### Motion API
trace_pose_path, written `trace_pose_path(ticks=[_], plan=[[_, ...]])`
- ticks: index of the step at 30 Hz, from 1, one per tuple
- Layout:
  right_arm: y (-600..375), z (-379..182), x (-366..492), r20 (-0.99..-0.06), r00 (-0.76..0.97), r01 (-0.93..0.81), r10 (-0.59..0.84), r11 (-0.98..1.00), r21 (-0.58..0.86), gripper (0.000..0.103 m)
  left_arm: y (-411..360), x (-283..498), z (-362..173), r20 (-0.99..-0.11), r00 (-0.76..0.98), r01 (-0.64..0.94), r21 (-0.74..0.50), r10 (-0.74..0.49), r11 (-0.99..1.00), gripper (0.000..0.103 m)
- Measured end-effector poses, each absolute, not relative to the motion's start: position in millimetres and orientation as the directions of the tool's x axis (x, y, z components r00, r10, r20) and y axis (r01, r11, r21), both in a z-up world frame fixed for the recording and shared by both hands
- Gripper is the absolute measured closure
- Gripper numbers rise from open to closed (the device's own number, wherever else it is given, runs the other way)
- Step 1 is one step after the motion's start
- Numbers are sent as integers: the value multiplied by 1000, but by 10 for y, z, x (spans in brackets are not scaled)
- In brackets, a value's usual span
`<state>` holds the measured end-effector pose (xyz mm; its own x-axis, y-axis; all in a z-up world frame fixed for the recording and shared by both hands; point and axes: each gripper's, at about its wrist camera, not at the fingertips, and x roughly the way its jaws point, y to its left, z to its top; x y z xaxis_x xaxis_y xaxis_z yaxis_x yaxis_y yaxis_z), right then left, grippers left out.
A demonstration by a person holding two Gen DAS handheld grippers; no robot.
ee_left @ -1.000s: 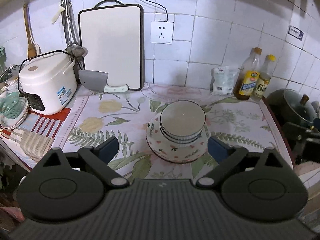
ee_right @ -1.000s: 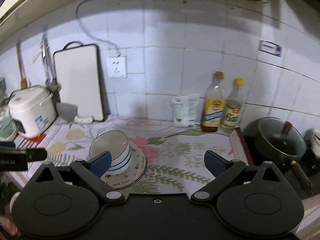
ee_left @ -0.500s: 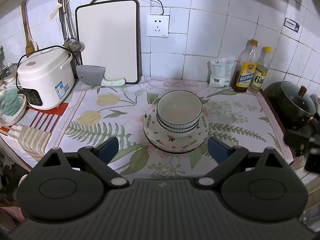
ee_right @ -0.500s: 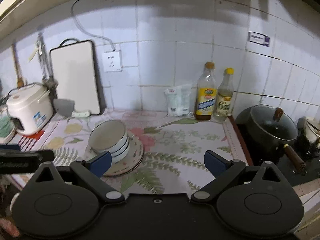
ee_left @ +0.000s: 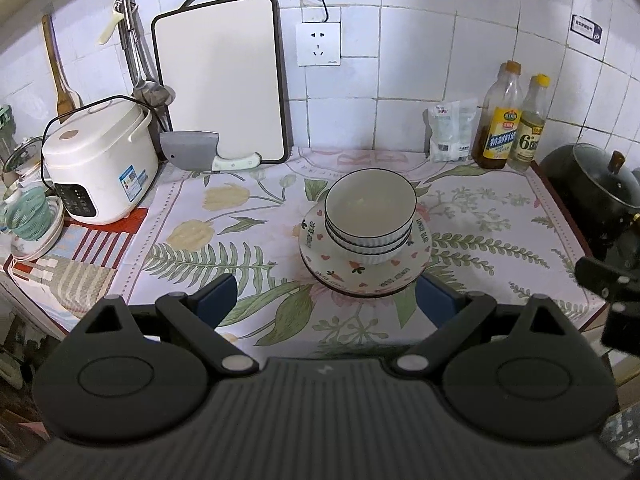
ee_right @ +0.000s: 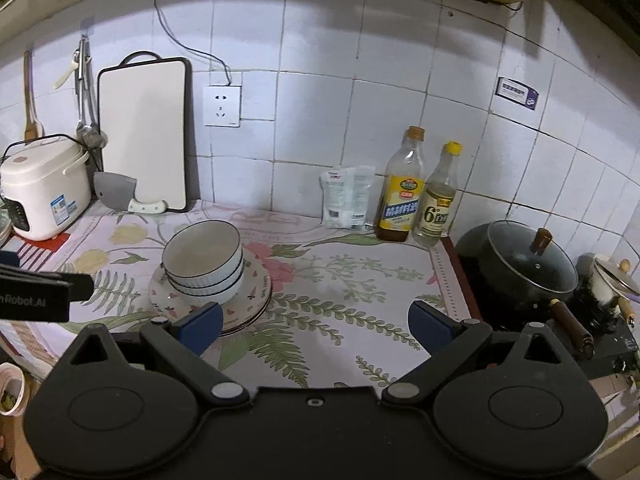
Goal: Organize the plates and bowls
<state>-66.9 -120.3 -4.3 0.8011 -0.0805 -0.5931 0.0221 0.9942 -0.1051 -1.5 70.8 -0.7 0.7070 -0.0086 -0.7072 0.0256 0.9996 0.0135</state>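
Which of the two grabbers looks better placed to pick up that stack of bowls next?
Probably the left gripper: the stack of bowls on the plates sits almost centred ahead of its open fingers. For the right gripper, also open, the stack lies off to its left side.

Bare cloth lies between bowl stack and bottles
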Motion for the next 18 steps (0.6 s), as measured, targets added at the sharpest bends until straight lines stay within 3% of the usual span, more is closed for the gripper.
trace_pose_path(ticks=[18], plan=[[-1245,-110,-655,-572,815,52,-95,995,-90,2,626,-2,-120,-722,692,44,32,-8,999,6]])
